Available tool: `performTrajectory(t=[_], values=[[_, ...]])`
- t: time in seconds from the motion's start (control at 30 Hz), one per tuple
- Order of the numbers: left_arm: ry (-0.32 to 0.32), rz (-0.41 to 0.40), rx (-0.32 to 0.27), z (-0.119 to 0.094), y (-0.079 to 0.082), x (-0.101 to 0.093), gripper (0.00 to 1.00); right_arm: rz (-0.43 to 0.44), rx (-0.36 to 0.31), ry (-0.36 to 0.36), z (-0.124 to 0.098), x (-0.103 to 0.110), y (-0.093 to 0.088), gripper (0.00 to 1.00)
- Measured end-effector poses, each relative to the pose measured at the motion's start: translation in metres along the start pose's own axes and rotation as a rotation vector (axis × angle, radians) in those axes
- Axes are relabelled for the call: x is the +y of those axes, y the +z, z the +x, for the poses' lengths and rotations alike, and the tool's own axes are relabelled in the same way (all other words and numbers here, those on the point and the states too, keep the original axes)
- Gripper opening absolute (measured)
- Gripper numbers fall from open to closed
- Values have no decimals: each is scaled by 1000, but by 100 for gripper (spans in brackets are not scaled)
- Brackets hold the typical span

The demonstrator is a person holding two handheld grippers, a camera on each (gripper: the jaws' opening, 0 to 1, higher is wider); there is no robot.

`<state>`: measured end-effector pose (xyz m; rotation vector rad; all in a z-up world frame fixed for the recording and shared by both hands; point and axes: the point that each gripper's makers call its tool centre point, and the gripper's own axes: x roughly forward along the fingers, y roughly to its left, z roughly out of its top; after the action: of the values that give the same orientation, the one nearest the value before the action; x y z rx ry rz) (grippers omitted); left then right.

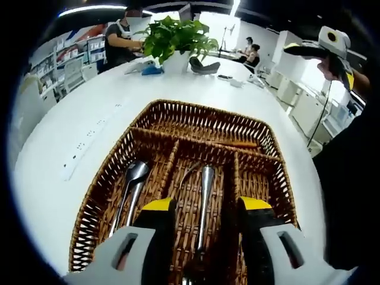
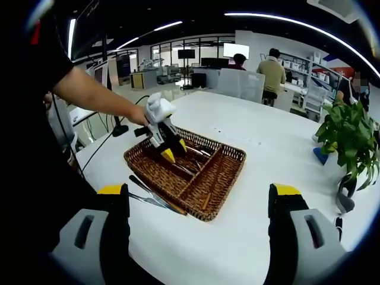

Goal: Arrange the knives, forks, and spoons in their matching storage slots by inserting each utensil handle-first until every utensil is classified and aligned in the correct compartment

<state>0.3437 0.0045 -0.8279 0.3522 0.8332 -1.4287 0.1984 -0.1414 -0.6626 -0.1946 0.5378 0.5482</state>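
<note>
Forks and spoons lie in my wicker tray (image 1: 107, 172) on the bench (image 1: 71, 119); my left tool (image 1: 205, 208), jaws wide, straddles a fork (image 1: 205, 196). Closing crooked could snag the weave. My right tool (image 2: 199, 199) hangs wide, and knives (image 2: 148, 196) beside the tray might slide off.

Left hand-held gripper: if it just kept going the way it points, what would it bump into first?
Probably the metal utensil lying between its open jaws in the middle compartment of the wicker tray. The left hand-held gripper points down at it, though depth is hard to judge.
</note>
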Motion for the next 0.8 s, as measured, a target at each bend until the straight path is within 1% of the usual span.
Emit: performTrajectory(t=[0.03,0.07,0.1,0.17,0.23,0.33,0.37,0.43,0.5,0.53,0.6,0.63,0.7,0.77,0.8], values=[[17,11,31,6,-6,6,48,1,-1,0,0,0,0,100],[13,32,38,9,-7,4,47,2,-3,-2,0,0,1,100],[10,29,41,10,-8,3,48,2,-4,-2,-1,-1,1,100],[-20,9,46,15,-8,-5,55,8,-6,-9,-2,-2,0,100],[-31,32,49,19,-9,-10,61,12,-4,-11,-3,-3,-1,100],[-50,26,69,24,-11,-15,67,12,-1,-14,-4,-3,-3,100],[-52,19,65,24,-10,-16,67,15,-1,-15,-5,-3,-3,100],[-53,-25,57,24,-7,-14,67,17,-5,-16,-5,-3,-3,100],[-50,0,49,21,-4,-14,66,17,-6,-16,-5,-4,-2,100],[-47,8,54,19,-4,-15,66,16,-5,-18,-5,-4,-3,100],[-39,44,32,15,2,-14,66,19,-11,-17,-5,-4,-2,100],[-37,41,30,13,3,-14,67,20,-12,-16,-5,-4,-1,100],[-34,43,-12,4,14,-17,70,16,-13,-13,-4,-3,-1,100],[-26,58,-24,-4,18,-20,74,14,-16,-8,-3,-2,0,100],[-17,78,-34,-7,20,-21,76,12,-20,-6,-3,-1,1,100]])
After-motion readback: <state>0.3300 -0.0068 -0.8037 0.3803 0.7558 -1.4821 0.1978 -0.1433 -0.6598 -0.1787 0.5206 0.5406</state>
